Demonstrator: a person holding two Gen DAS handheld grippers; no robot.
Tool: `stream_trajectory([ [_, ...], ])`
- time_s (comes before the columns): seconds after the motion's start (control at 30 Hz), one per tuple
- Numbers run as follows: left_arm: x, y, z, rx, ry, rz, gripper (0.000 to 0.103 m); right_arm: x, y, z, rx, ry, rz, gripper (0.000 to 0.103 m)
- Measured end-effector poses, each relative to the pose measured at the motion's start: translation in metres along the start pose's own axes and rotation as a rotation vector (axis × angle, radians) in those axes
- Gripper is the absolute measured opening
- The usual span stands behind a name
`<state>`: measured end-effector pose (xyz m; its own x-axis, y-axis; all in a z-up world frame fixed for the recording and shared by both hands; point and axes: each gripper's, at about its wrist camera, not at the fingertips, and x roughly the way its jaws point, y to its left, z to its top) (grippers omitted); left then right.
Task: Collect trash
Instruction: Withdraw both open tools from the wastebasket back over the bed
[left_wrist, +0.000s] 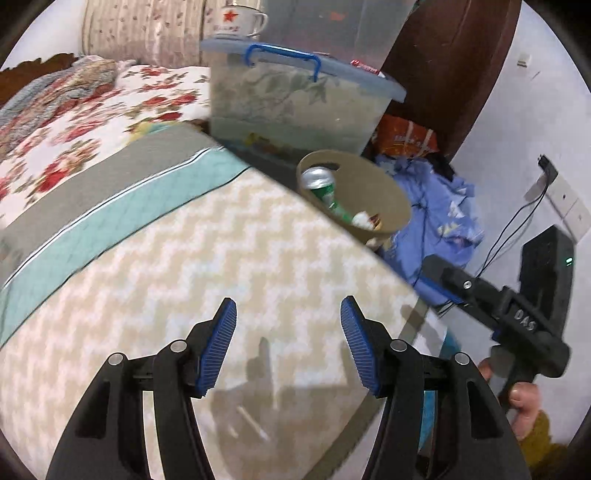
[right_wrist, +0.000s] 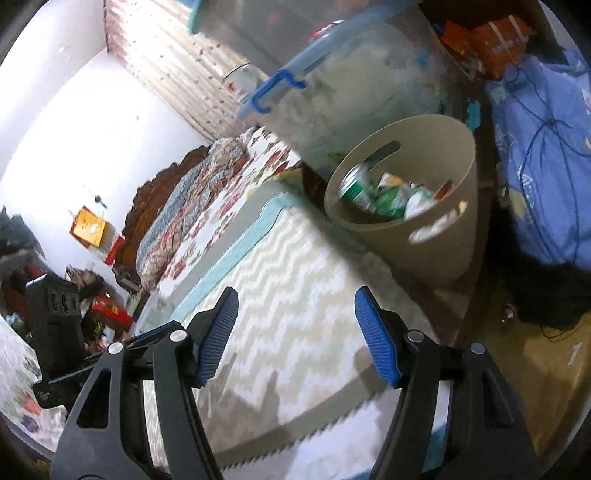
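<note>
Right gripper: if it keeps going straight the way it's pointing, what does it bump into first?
Probably the zigzag blanket on the bed: the open, empty right gripper tilts down toward it. The tan trash bin sits farther on, right of that line; depth is unclear.

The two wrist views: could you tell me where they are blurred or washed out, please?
Left wrist: bedspread and quilt smeared by motion, gripper sharp. Right wrist: bin and its trash blurred, wall overexposed, fisheye bending throughout.

Both grippers, left gripper (left_wrist: 288, 343) and right gripper (right_wrist: 295, 336), are black with ribbed blue pads (left_wrist: 218, 347) and silver screws (left_wrist: 178, 346); mustard sleeve (left_wrist: 539, 439) at lower right.
</note>
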<state>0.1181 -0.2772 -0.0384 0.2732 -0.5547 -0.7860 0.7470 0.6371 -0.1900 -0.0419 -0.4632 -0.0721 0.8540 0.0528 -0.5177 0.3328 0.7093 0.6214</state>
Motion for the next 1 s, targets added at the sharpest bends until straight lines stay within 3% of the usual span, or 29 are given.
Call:
stream_trajectory([
  [0.4, -0.064, 0.04, -0.074, -0.062, -0.062, 0.154, 0.06, -0.005, 0.064, -0.069, -0.084, 0.094, 0.001, 0.067],
  [0.63, -0.097, 0.062, -0.098, -0.089, -0.122, 0.238, 0.061, -0.007, 0.09, -0.085, -0.123, 0.103, -0.004, 0.067],
  [1.0, -0.118, 0.076, -0.119, -0.122, -0.157, 0.284, 0.063, -0.01, 0.116, -0.104, -0.164, 0.132, 0.002, 0.067],
])
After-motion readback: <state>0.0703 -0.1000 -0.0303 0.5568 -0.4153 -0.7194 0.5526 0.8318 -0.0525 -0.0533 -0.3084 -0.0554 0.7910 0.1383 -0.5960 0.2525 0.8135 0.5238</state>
